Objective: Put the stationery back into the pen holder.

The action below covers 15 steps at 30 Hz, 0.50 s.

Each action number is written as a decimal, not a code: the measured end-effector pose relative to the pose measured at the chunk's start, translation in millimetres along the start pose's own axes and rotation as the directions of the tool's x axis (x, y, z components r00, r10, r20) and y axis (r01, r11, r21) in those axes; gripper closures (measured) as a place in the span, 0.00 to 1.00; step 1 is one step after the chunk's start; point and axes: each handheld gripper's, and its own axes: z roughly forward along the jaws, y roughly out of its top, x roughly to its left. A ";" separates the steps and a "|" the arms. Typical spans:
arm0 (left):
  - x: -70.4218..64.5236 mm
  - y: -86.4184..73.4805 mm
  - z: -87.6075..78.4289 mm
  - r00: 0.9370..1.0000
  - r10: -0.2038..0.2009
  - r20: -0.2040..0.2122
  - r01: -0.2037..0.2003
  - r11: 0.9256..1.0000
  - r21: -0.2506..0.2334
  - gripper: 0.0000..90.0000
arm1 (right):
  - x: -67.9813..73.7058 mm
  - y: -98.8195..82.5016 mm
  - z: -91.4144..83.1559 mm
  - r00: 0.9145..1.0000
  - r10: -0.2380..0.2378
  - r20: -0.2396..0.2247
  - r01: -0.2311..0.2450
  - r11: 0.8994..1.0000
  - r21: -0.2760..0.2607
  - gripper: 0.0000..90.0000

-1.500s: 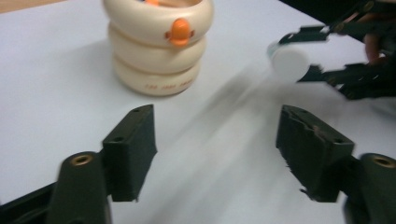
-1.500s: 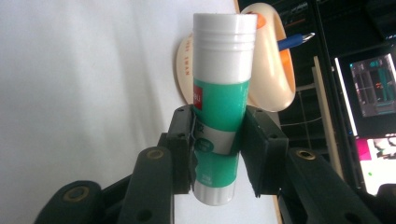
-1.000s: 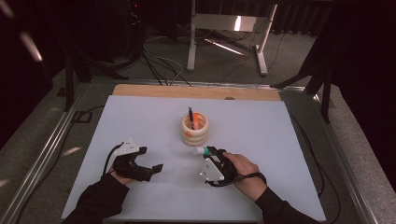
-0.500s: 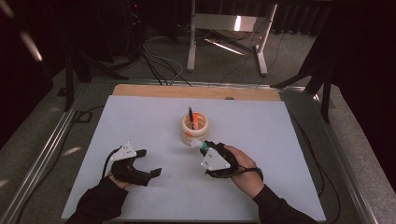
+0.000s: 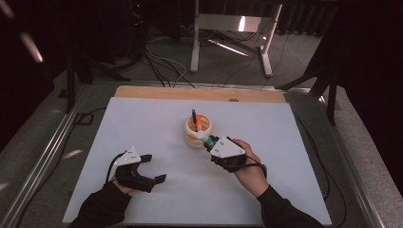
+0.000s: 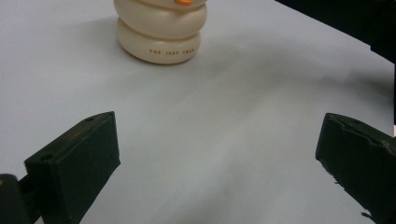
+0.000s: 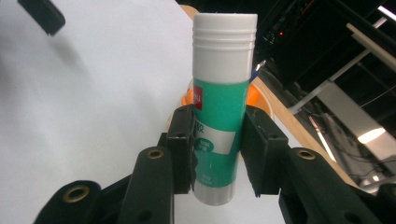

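A cream ringed holder (image 5: 198, 129) with an orange inside stands mid-table and has a dark pen (image 5: 194, 117) in it; its base (image 6: 159, 37) also fills the top of the left gripper view. My right gripper (image 5: 212, 142) is shut on a green glue stick (image 7: 220, 112) with a white cap, both pads pressing its sides. It hovers just right of the holder, with the stick's cap (image 5: 200, 136) at the holder's rim. Lower left, my left gripper (image 5: 153, 167) rests open on the white sheet, nothing between its pads (image 6: 77, 165).
The white sheet (image 5: 142, 118) covers the table; a wooden strip (image 5: 199, 93) runs along its far edge. Metal rails (image 5: 43, 156) border both sides. Cables and a metal stand (image 5: 230, 42) lie on the floor beyond.
My right gripper has risen and moved toward the holder with the glue stick in it. The left gripper has stayed in place.
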 end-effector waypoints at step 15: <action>1.1 -0.9 0.2 1.000 -0.001 0.008 0.001 1.000 -0.007 0.00 | -18.2 11.0 12.7 0.988 0.152 -0.020 -0.153 0.987 -0.056 0.73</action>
